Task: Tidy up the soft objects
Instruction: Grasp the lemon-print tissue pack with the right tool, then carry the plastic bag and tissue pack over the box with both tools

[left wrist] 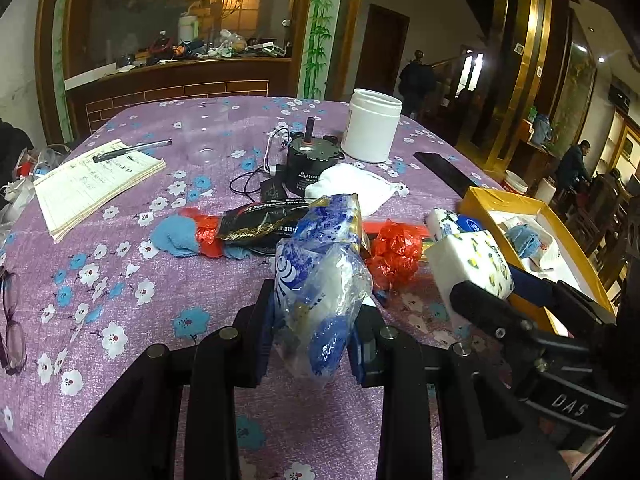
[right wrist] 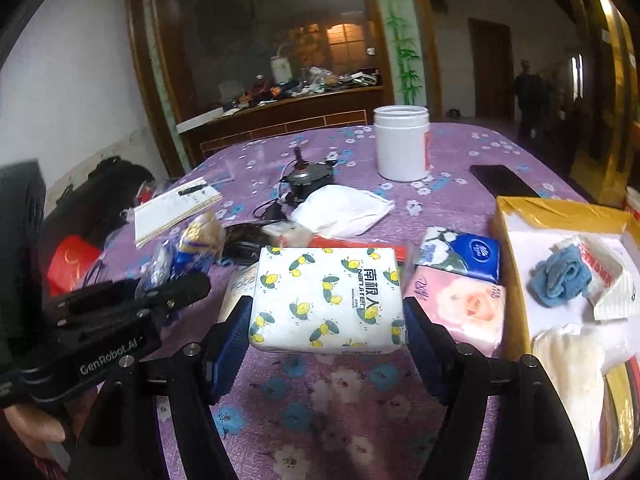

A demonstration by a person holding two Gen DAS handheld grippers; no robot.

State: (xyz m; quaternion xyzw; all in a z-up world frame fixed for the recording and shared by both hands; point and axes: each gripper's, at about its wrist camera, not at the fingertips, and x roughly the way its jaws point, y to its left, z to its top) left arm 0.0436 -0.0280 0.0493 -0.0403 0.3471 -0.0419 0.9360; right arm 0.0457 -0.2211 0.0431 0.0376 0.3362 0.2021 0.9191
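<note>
Left gripper [left wrist: 312, 332]: clamped on crumpled plastic bag [left wrist: 320, 280], lifted over near table edge. Right gripper [right wrist: 326, 320]: pads squeezing tissue pack [right wrist: 326, 300] by short sides, long axis across jaws. Box [right wrist: 516, 248] just right, nearer right hand. Loose sock [left wrist: 176, 236] farther left.

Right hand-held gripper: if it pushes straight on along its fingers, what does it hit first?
The right hand-held gripper already holds the white lemon-print tissue pack. Straight beyond that lies the crumpled white cloth, probably first, though depth is unclear and the pack hides what lies just behind it.
</note>
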